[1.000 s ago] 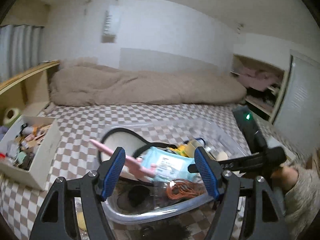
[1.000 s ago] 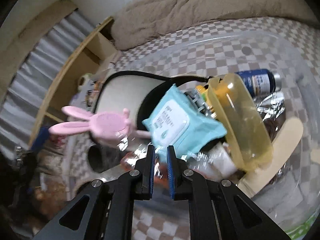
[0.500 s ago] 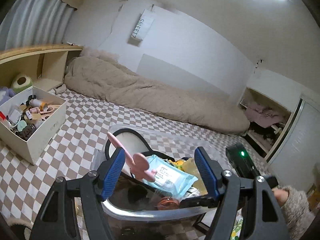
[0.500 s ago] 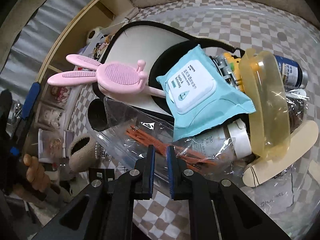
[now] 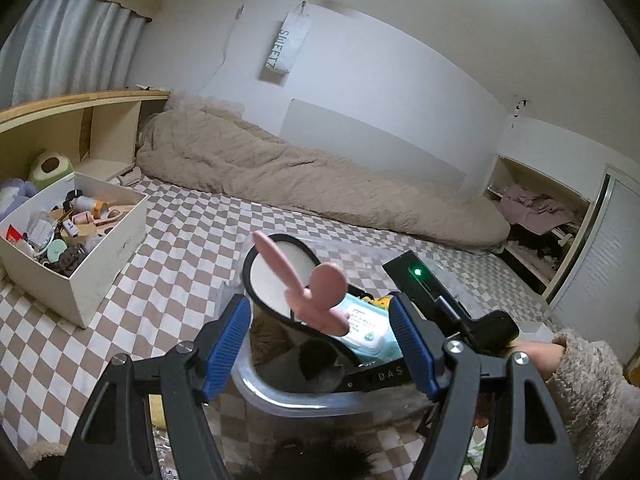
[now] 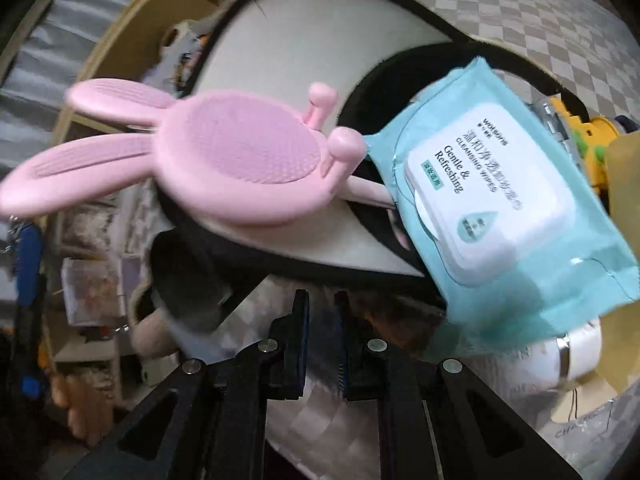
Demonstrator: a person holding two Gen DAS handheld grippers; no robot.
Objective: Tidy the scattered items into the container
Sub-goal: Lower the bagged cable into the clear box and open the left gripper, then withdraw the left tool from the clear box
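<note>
Right gripper: jaws nearly closed, only a thin gap, nothing seen pinched between them; they point steeply down at the near edge of the clear plastic tub, just over crinkly clear film. Left gripper: jaws wide apart and empty, straddling the tub's near rim without touching anything I can confirm. The tub sits on the checked bed cover and is already heaped. On top is a pink rabbit-shaped brush, its ears sticking out past the pile and its handle tucked under a teal pack of wipes. Both rest on a white pad with a black rim; a yellowish lid and a white jar sit at the right edge. Handling guess: the brush is light, stiff plastic and perched loosely, so take it by the handle or across the body; the ears would lever it. The wipes pack is soft and slick; pinch the hard flip lid or a sealed end seam, not the middle. The film bag is flimsy and slippery; grab a bunched fold. A white box of odds and ends stands well off to the left on the bed.
</note>
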